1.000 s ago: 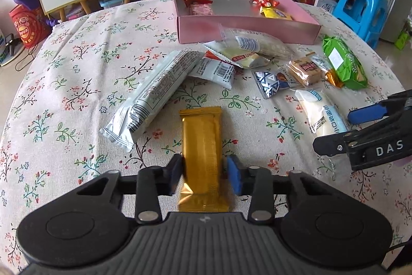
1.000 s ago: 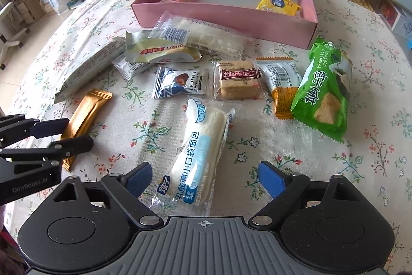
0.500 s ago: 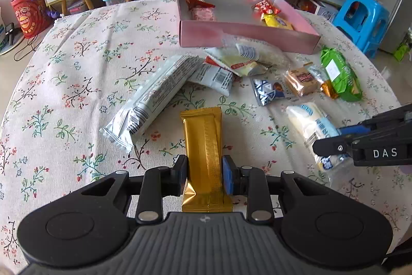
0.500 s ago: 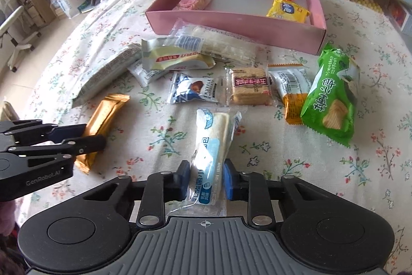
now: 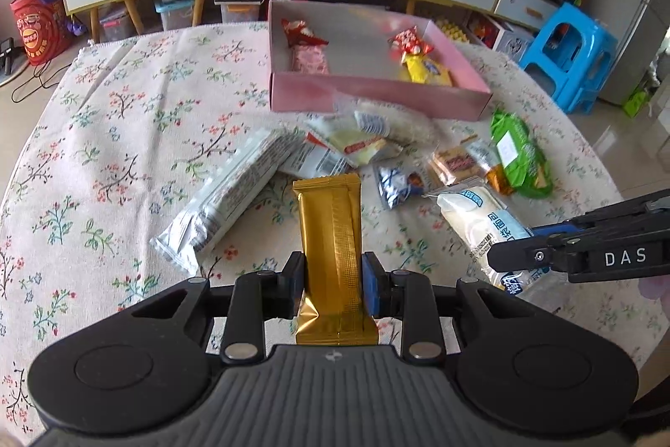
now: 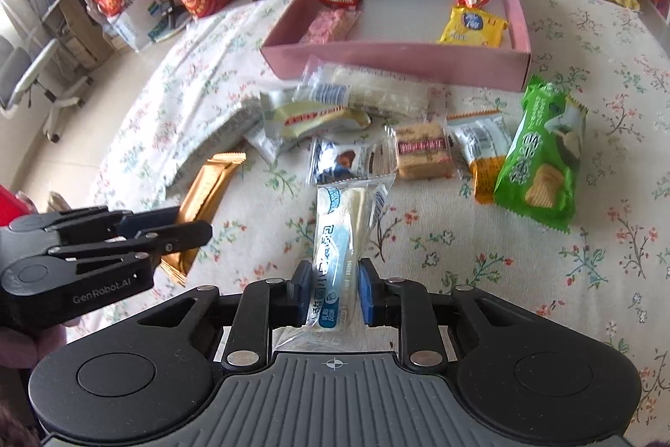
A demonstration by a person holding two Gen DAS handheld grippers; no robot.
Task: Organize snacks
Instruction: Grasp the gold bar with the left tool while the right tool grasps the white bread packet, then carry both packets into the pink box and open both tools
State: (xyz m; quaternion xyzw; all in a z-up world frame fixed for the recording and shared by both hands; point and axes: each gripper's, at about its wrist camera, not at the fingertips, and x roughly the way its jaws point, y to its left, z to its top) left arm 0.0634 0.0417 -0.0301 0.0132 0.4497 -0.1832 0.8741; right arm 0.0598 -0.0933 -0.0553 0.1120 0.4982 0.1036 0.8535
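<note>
My left gripper (image 5: 331, 285) is shut on a gold wafer packet (image 5: 333, 233) and holds it lifted above the floral tablecloth. My right gripper (image 6: 333, 294) is shut on a white-and-blue bread packet (image 6: 341, 237), also lifted. The pink box (image 5: 377, 97) stands at the far side and holds a red candy, a pink bar and a yellow packet (image 6: 473, 26). Each gripper shows in the other's view: the right one at the right edge (image 5: 519, 258), the left one at the left (image 6: 184, 229). Loose snacks lie between the grippers and the box.
A long silver packet (image 5: 234, 195), a green chip bag (image 6: 542, 153), a brown biscuit (image 6: 423, 151), a blue chocolate packet (image 6: 339, 158) and an orange-ended packet (image 6: 483, 149) lie on the table. A blue stool (image 5: 569, 57) and cabinets stand behind.
Both grippers closed on their packets, the left on the gold wafer and the right on the bread packet, then lifted them off the cloth.
</note>
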